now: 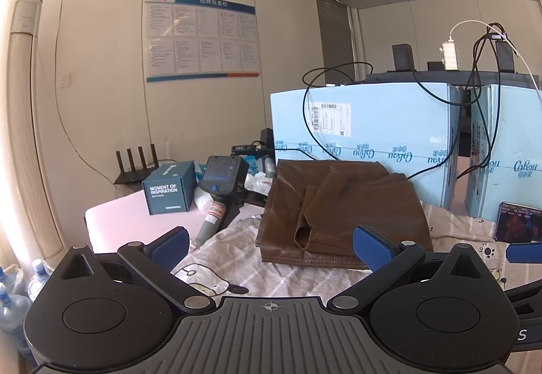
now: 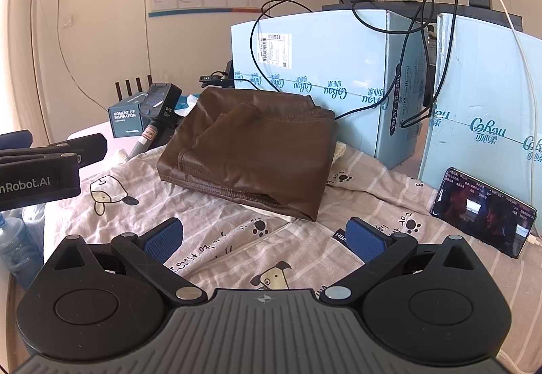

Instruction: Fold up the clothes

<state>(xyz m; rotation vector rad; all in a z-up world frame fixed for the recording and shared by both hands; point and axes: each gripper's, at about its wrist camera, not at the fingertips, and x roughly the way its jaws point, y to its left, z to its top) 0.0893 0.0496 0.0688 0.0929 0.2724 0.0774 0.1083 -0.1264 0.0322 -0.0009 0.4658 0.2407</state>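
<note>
A brown leather-look garment lies folded into a thick rectangular stack on the striped sheet with dog prints, a cuff sticking up on top. My left gripper hangs open just in front of its near edge, nothing between the blue pads. The right gripper is open too, held over the sheet a little short of the garment's near corner. In the right wrist view the left gripper's black body shows at the left edge.
Light blue cartons with black cables draped over them stand right behind the garment. A phone leans against the right carton. At the back left are a dark teal box, a handheld device, a router and water bottles.
</note>
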